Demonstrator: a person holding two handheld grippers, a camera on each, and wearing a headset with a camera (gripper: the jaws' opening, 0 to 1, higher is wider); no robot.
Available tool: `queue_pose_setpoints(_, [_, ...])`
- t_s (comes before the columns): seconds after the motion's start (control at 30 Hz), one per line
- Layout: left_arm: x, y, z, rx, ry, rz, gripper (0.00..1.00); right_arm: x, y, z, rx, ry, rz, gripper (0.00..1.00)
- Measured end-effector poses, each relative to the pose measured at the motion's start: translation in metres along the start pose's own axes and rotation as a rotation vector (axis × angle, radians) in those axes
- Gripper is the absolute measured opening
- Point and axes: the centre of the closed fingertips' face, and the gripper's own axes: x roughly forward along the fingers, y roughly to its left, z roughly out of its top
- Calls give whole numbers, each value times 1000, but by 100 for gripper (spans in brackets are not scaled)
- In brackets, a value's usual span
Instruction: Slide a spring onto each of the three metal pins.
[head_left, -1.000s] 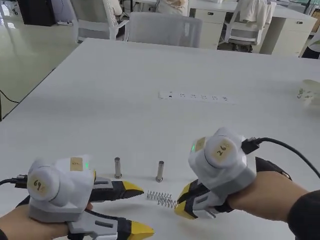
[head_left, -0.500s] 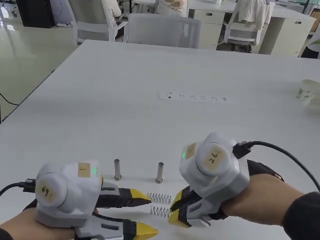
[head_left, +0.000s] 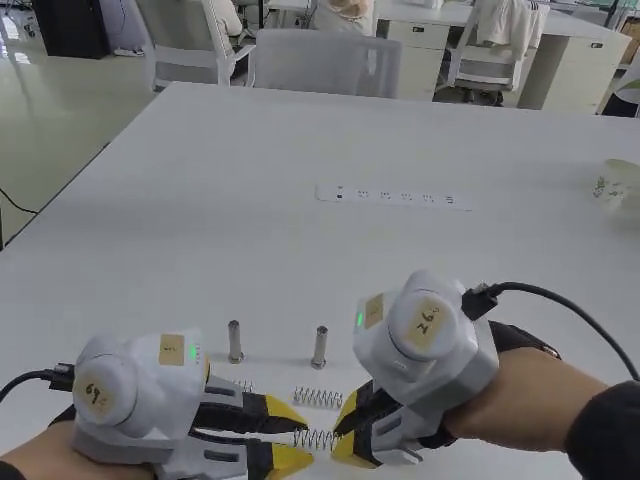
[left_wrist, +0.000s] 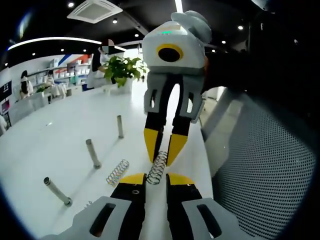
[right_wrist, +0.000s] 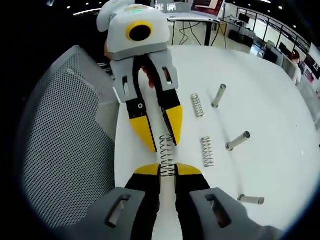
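One spring now being held at near tabletop edge: right gripper fingers pinching right end, left gripper fingers closing in on left end, grip unclear. Three pins standing bare; threading pending.

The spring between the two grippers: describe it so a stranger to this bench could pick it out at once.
On the white table, find the near edge where the left gripper and right gripper point at each other. The spring spans the gap between their yellow tips. Unlike the loose springs lying by the pins, it has a gripper at each end.
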Motion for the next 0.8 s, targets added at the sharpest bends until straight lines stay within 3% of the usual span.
queue_pose_setpoints(0.17, [2, -6, -1, 22, 5, -25, 4, 0, 6, 1, -38, 0, 26, 8])
queue_pose_setpoints(0.43, [2, -7, 1, 40, -4, -36, 4, -2, 7, 1, -30, -5, 39, 8])
queue_pose_setpoints(0.8, [2, -5, -1, 71, 1, -25, 2, -15, 5, 15, -8, -54, 23, 8])
